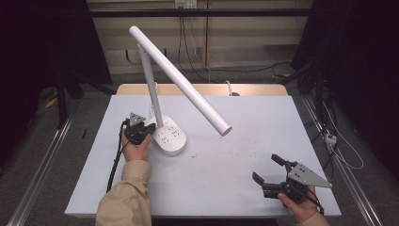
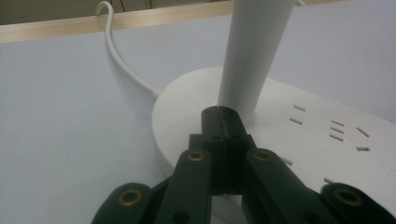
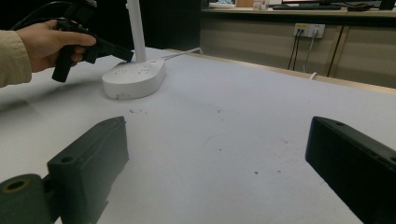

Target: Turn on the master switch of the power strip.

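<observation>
A white desk lamp stands at the table's left, with an oval base [image 1: 170, 136] that carries socket slots, an upright post [image 1: 153, 89] and a long tube head [image 1: 181, 80] slanting down to the right. My left gripper [image 1: 151, 127] is shut with nothing between its jaws. Its tips [image 2: 222, 112] rest on the base [image 2: 299, 135] right at the foot of the post [image 2: 254, 51]. My right gripper [image 1: 266, 167] hovers open near the table's front right corner, nothing between its jaws [image 3: 219, 140]. From there the base [image 3: 133, 77] and the left gripper [image 3: 127, 56] appear far off.
The lamp's white cord [image 2: 126, 65] runs from the base to the table's far wooden edge [image 1: 202, 89]. The pale table top [image 1: 235, 141] has small dark specks. Cables and a power strip [image 1: 331, 138] lie on the floor at the right. Metal rails flank the table.
</observation>
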`<action>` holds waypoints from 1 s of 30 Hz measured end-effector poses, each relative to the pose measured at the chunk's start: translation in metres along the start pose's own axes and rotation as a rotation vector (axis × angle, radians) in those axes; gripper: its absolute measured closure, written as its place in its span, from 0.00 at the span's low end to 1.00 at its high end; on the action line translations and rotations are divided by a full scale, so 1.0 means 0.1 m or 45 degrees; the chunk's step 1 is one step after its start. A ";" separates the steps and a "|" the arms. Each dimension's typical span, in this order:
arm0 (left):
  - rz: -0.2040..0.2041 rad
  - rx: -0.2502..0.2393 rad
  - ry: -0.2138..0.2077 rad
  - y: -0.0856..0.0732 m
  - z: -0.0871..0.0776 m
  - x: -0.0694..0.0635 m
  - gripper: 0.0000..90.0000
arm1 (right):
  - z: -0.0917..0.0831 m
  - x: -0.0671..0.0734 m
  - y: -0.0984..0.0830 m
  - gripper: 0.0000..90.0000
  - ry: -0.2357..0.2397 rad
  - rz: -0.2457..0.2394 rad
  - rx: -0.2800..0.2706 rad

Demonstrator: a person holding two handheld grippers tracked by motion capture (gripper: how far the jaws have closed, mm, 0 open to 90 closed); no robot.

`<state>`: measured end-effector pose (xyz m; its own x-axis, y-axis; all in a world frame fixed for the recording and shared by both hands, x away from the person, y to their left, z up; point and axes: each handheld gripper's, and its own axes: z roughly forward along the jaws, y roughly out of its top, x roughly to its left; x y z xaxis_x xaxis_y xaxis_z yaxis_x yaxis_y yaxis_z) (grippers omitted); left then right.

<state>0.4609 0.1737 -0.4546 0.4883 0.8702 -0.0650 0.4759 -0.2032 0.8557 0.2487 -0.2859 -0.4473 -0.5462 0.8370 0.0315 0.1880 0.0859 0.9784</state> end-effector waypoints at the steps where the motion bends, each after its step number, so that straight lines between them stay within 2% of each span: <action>1: 0.001 -0.003 0.000 0.00 0.00 0.00 1.00 | 0.00 0.00 0.00 0.06 0.000 0.003 -0.001; 13: -0.003 0.014 0.005 0.01 0.00 0.00 1.00 | 0.01 0.01 0.00 0.06 0.006 0.004 0.000; 14: 0.012 0.017 0.012 0.01 0.00 -0.01 1.00 | 0.01 0.01 0.00 0.06 0.006 0.001 0.001; 24: 0.020 0.020 0.029 0.01 0.01 -0.03 1.00 | 0.01 0.02 0.00 0.06 0.007 0.000 0.000; 30: 0.011 0.020 0.028 0.01 0.01 -0.03 1.00 | 0.00 0.02 0.00 0.06 0.004 -0.004 -0.001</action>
<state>0.4605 0.1705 -0.4538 0.4766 0.8779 -0.0459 0.4832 -0.2180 0.8479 0.2477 -0.2839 -0.4471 -0.5495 0.8350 0.0288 0.1853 0.0882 0.9787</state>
